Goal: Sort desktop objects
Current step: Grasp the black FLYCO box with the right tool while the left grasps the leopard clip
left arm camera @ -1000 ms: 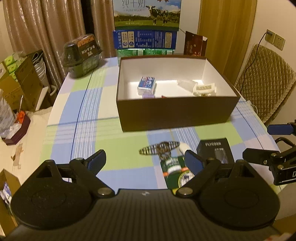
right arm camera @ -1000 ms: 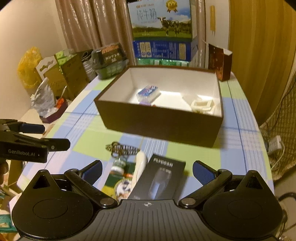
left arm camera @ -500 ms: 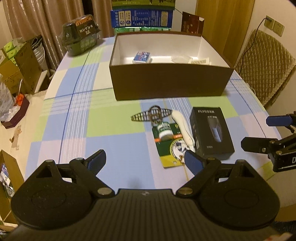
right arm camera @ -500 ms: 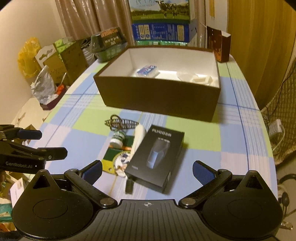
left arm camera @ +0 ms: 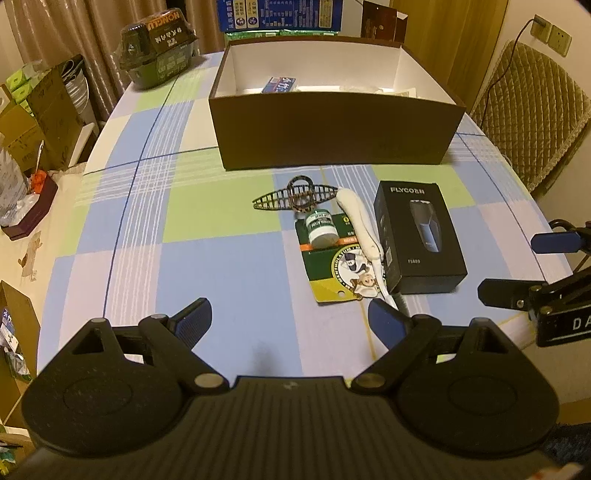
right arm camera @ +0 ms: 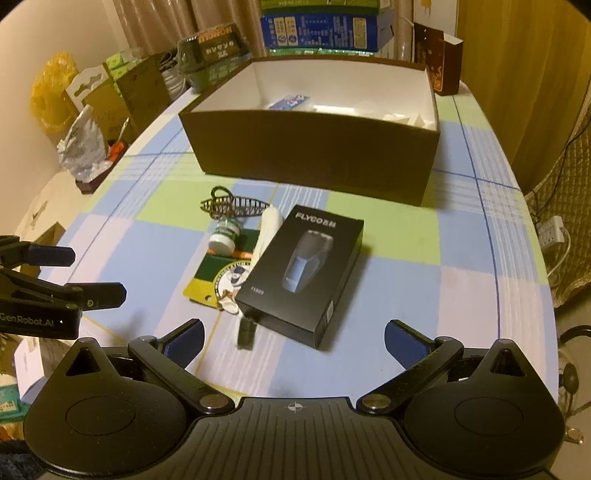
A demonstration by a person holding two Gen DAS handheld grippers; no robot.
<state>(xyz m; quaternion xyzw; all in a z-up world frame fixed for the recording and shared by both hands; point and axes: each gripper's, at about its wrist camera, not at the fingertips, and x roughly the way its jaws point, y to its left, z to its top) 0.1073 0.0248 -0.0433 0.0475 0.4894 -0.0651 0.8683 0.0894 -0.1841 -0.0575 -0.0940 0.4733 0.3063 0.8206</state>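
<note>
On the checked tablecloth lies a black shaver box (left arm camera: 419, 236) (right arm camera: 303, 277), with a white tube (left arm camera: 360, 225) (right arm camera: 267, 230), a small green-labelled jar (left arm camera: 320, 230) (right arm camera: 225, 238), a green and yellow card (left arm camera: 338, 269) (right arm camera: 214, 273) and a dark hair clip (left arm camera: 295, 197) (right arm camera: 232, 206) to its left. Behind them stands a brown open box (left arm camera: 332, 136) (right arm camera: 314, 155) holding a blue packet (left arm camera: 279, 85) and white items. My left gripper (left arm camera: 290, 321) is open, near and left of the pile. My right gripper (right arm camera: 293, 336) is open, just short of the shaver box.
A dark green food container (left arm camera: 159, 46) sits at the table's far left corner. Blue cartons (left arm camera: 277, 14) and a brown carton (left arm camera: 382, 20) stand behind the open box. A quilted chair (left arm camera: 528, 110) is on the right; cardboard boxes (left arm camera: 40, 114) are on the floor left.
Both grippers have sunk and tipped downward, so the pile of objects now lies higher in each view and fully visible. Both pairs of jaws stay equally wide.
</note>
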